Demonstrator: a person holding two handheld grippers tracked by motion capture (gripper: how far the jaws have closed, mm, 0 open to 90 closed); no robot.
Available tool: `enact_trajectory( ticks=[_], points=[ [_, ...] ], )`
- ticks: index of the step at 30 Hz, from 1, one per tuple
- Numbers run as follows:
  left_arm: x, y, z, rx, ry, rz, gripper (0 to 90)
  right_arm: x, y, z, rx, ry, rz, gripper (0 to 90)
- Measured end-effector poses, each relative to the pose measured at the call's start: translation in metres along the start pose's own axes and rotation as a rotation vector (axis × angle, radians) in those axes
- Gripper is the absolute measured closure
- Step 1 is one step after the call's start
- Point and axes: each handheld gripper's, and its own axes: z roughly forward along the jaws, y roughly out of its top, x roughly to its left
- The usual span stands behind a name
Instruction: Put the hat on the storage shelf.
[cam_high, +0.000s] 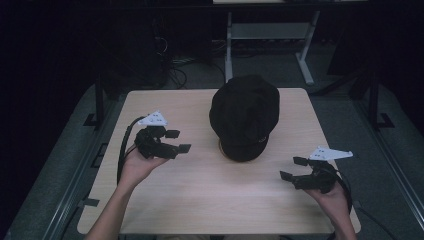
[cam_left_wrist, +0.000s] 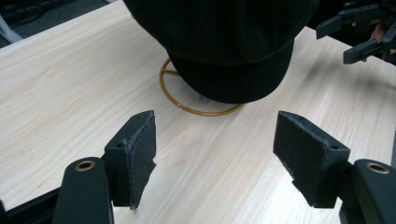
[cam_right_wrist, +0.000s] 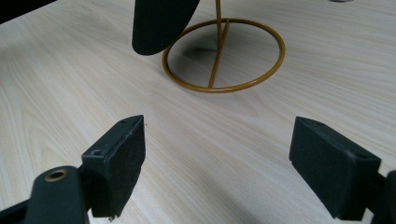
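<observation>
1. Black cap (cam_high: 244, 114) sits centre of the high view, slightly toward the top, on a light wood table (cam_high: 200, 195). Brim faces the bottom of frame.
2. Cap rests on a gold wire stand (cam_right_wrist: 223, 55): round ring base flat on the tabletop w/ a thin upright rod rising from it. In the right gripper view the ring is at upper centre, cap brim hanging over its left part.
3. In the left gripper view the cap (cam_left_wrist: 224, 42) is at top centre; a bit of the ring (cam_left_wrist: 187, 105) peeks out below it.
4. Left gripper (cam_high: 178, 140), centre-left of the high view, held in the left hand (cam_high: 136, 165). Jaws spread wide, nothing between them, pointing right toward the cap, near it but apart.
5. Right gripper (cam_high: 294, 168), lower right of the high view, in the right hand (cam_high: 334, 200). Jaws also spread, empty, pointing left; well apart from the cap.
6. Grey three-cornered plates top both grippers; cables trail back along the forearms.
7. Beyond the table: dark floor, white desk legs (cam_high: 229, 47) at top centre.
</observation>
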Motion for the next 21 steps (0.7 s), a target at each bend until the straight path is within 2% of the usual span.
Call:
enact_trajectory(
  ticks=[12,21],
  points=[
    [-0.001,-0.02,-0.008,-0.009,0.023,-0.014,27.6,0.002,0.0,0.002,0.014,0.002,-0.009,18.1],
    [-0.001,-0.038,-0.01,-0.007,0.024,-0.032,26.5,0.003,0.0,0.003,0.02,0.004,-0.013,18.1]
  ],
)
